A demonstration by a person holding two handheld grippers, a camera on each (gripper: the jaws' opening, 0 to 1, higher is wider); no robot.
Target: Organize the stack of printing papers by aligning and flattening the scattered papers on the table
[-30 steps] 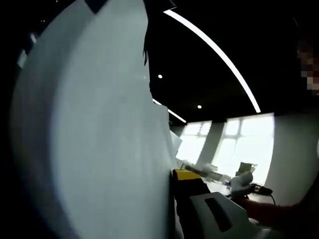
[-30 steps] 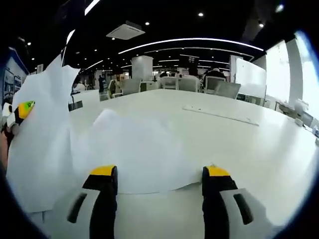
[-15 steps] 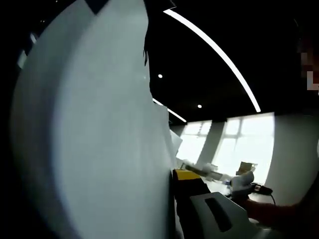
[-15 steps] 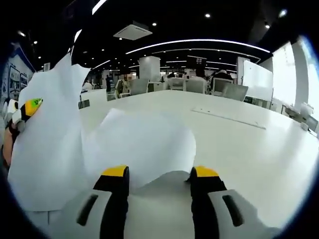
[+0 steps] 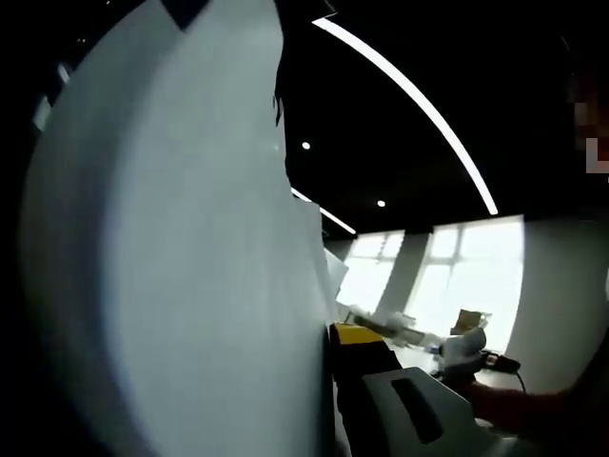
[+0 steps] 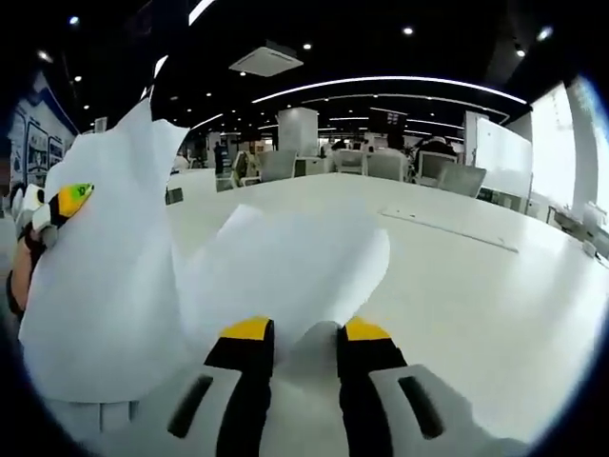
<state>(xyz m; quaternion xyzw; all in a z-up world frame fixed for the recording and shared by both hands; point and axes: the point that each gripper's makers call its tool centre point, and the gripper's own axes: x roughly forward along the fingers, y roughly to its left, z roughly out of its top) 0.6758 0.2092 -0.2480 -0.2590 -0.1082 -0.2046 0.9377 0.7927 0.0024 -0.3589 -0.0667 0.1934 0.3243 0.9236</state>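
White printing papers [image 5: 190, 267] stand on edge right against the inner face of my left gripper [image 5: 328, 335]. Its yellow-tipped right jaw shows and the other jaw is hidden behind the sheets, so it is shut on them. In the right gripper view the same upright papers [image 6: 105, 286] rise at the left, with the left gripper [image 6: 68, 200] and a hand on them. A curled sheet [image 6: 295, 267] lies on the white table [image 6: 476, 295]. The sheet's near edge humps up between the two jaws of my right gripper [image 6: 306, 333], which stand a narrow gap apart.
The long white table stretches far ahead, with a thin flat strip [image 6: 447, 228] lying on its right part. Chairs [image 6: 366, 162] line its far end. In the left gripper view a red sleeve [image 5: 519, 409] and bright windows [image 5: 466, 276] are at the right.
My right gripper's jaws have drawn much closer together around the curled sheet's near edge, and its view has moved in. The left gripper view is unchanged.
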